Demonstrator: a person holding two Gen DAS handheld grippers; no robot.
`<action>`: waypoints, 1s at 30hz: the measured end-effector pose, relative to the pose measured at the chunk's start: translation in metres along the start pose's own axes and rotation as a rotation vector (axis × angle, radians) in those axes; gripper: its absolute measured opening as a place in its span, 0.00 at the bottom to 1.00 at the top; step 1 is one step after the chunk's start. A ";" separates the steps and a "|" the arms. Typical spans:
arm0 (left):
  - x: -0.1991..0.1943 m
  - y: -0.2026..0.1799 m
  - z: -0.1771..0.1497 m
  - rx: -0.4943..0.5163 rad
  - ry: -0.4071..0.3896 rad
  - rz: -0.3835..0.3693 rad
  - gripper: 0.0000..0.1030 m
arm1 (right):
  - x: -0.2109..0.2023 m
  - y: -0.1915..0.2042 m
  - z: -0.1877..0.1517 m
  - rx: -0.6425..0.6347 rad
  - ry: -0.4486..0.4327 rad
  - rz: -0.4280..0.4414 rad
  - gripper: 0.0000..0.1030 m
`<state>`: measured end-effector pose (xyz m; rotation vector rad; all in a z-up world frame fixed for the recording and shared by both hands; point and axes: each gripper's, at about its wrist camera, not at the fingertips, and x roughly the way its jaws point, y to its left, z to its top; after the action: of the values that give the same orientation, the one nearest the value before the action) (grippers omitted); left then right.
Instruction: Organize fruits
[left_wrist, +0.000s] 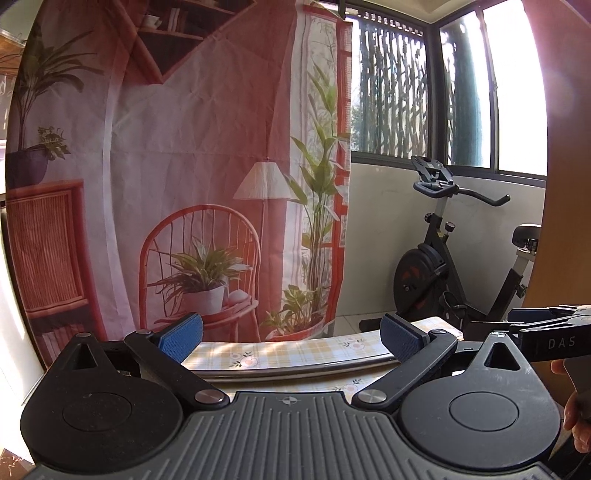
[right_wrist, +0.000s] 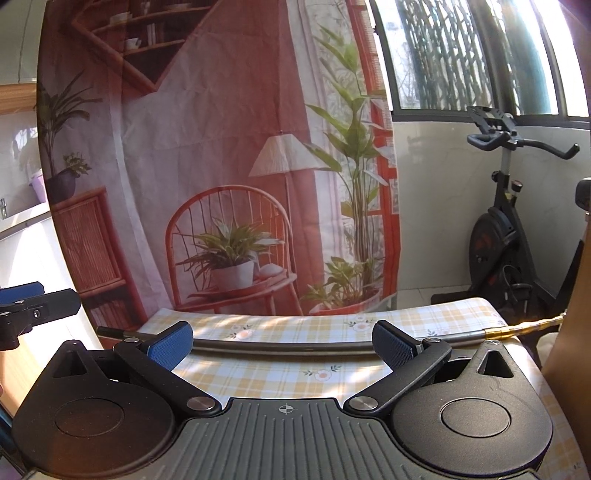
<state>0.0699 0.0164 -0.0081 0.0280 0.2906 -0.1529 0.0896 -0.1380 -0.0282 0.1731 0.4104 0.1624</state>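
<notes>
The left gripper, black with blue ribbed pads, is held level above the near part of a table covered in a yellow-and-white checked cloth with small flowers; its jaws stand wide apart with nothing between them. The right gripper, of the same make, is likewise spread wide and holds nothing. Across the tabletop, from the left edge toward the right corner, lies a long grey metal rod with a brass-coloured ribbed end that reaches past the right edge. No fruit shows in either view, so I cannot tell where it lies. Behind the table's far edge hangs a printed fabric backdrop of a red chair, lamp and potted plants. Right of it stands a black exercise bike below a dark-framed window.
</notes>
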 end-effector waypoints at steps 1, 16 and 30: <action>-0.001 0.000 0.000 0.004 -0.003 -0.002 1.00 | 0.000 0.000 0.000 0.000 -0.001 0.000 1.00; -0.004 -0.003 0.003 0.031 -0.013 0.036 1.00 | -0.004 -0.003 0.002 0.015 -0.011 -0.006 1.00; -0.002 -0.001 0.004 0.007 0.001 0.035 1.00 | -0.006 -0.003 0.003 0.016 -0.016 -0.007 1.00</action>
<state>0.0694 0.0158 -0.0034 0.0404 0.2906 -0.1193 0.0858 -0.1423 -0.0241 0.1883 0.3966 0.1513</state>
